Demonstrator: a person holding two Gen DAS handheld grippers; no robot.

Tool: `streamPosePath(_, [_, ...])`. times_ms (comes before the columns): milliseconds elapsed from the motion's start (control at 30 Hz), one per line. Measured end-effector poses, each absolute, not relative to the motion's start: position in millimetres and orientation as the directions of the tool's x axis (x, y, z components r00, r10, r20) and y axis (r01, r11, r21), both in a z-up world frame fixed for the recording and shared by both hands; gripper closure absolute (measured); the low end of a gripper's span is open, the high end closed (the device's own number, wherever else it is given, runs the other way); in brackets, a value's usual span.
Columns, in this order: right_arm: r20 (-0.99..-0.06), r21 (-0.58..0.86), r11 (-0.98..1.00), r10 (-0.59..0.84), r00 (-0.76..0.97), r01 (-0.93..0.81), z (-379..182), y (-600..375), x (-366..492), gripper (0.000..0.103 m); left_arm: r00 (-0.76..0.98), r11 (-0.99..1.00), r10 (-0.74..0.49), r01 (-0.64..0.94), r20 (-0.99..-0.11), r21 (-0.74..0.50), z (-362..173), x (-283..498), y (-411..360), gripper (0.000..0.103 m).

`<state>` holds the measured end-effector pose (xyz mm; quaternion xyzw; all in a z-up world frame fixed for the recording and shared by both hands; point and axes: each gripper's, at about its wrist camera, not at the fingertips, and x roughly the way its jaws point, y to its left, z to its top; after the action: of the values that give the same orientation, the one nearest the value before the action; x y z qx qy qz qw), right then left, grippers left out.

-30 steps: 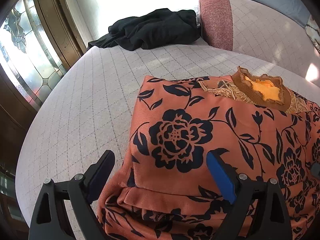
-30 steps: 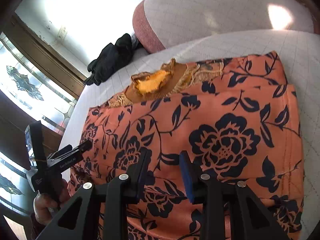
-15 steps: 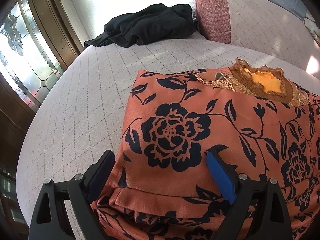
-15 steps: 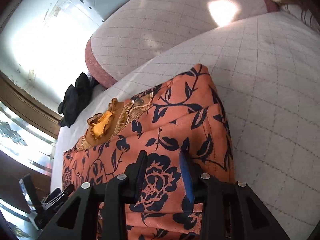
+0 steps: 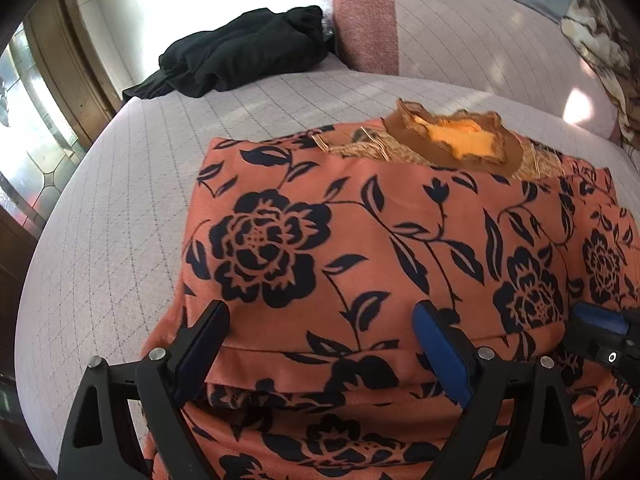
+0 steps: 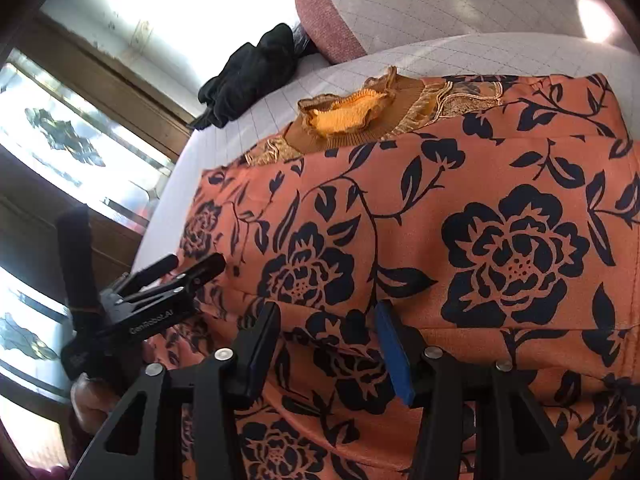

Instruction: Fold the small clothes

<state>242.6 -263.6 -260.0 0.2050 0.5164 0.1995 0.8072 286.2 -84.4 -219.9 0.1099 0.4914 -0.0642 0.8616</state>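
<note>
While sunlight is falling across the quilted pale-pink bed (image 5: 120,208), an orange garment with a black floral print (image 5: 360,248) is lying on it, already folded so that a doubled edge is running across its near side. A brown knitted collar with a yellow lining (image 5: 456,140) is showing at the garment's far end, with gold-patterned trim just beside it. The left hand-held gripper (image 5: 320,344) is hovering over the near left part of the garment; its jaws are standing wide apart, with the folded edge lying between them and neither blue pad pressing on cloth. The right hand-held gripper (image 6: 328,340) is hanging above the near fold farther along; its jaws are opening, the printed cloth lying below the gap and not pinched by the pads. From the right wrist view, the left gripper's black frame is appearing at the garment's corner, with part of a person's hand (image 6: 86,400) wrapping its handle. A crumpled black garment (image 5: 244,52) is lying well apart at the far edge of the bed, beside a pink bolster (image 5: 366,20). A wooden-framed leaded window (image 6: 60,132) is glowing along the bed's side.
</note>
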Motion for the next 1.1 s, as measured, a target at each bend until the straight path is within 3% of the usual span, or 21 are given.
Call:
streamPosePath(133, [-0.770,0.550,0.828,0.553,0.319,-0.108,-262,-263,241,0.055,0.527,0.949,0.030,0.251,-0.849,0.189,-223,276,-90,0.010])
streamPosePath(267, [-0.773,0.578,0.813,0.573,0.271,-0.070,-272,-265,238,0.057,0.535,0.950,0.020,0.252,-0.845,0.182,-224,268,-86,0.010])
streamPosePath(367, [-0.783,0.563,0.825,0.554,0.284,-0.058,-273,-264,235,0.064,0.535,0.955,0.021,0.239,-0.845,0.175,-221,265,-85,0.010])
streamPosePath(700, [-0.776,0.560,0.825,0.555,0.299,-0.077,-247,-274,200,0.062,0.563,0.988,0.055,0.090,-0.825,0.127,-191,232,-26,0.010])
streamPosePath(933, [-0.801,0.570,0.819,0.571,0.183,-0.063,-269,-248,171,0.061,0.458,0.990,0.126,0.003,-0.880,0.144,-215,202,11,0.010])
streamPosePath(1100, [-0.791,0.573,0.817,0.573,0.214,-0.070,-270,-240,140,0.061,0.442,0.996,0.078,-0.001,-0.894,0.086,-223,166,26,0.009])
